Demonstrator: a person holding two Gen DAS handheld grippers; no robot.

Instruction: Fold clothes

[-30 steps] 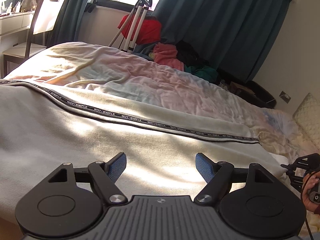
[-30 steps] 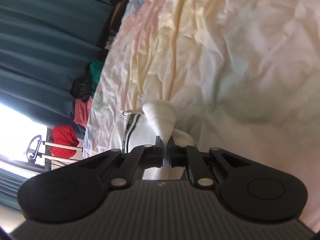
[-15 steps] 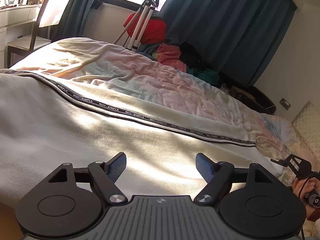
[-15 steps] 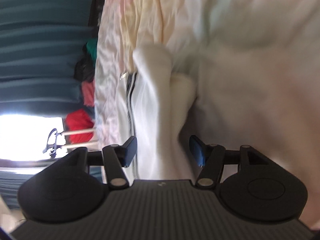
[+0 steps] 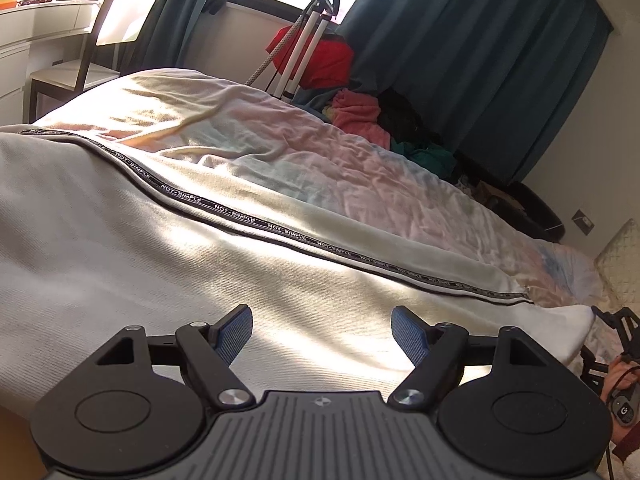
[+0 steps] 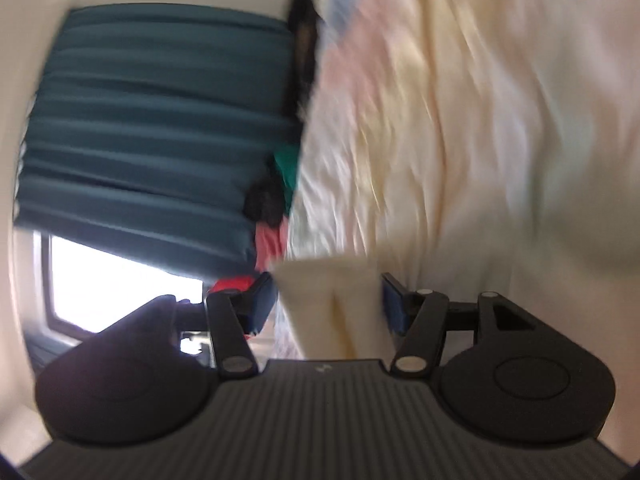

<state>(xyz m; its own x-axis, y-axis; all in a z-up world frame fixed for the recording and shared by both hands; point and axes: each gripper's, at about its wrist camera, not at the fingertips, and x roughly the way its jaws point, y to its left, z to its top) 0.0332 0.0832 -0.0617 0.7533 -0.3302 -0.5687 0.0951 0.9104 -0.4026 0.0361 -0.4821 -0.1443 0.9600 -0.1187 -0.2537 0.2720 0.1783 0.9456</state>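
Note:
A cream garment [image 5: 160, 264] with a black lettered tape stripe [image 5: 280, 232] lies spread flat across the bed. My left gripper [image 5: 322, 334] hovers over its near part, open, with nothing between the blue pads. The garment's far corner [image 5: 560, 332] ends at the right, next to my right gripper [image 5: 616, 332] and the hand [image 5: 620, 376] holding it. The right wrist view is blurred. There my right gripper [image 6: 326, 300] stands open, with the garment's cream end [image 6: 332, 312] lying loose between its fingers.
A pastel crumpled bedsheet [image 5: 320, 152] covers the bed beyond the garment. A pile of clothes [image 5: 360, 116] and a white folded stand [image 5: 308, 40] sit at the far bedside under teal curtains [image 5: 460, 40]. A chair [image 5: 100, 40] stands far left; a pillow [image 5: 620, 268] lies at right.
My right gripper went from shut on the garment's end to open, letting it go, and its view swung and blurred. The left gripper stayed open in place.

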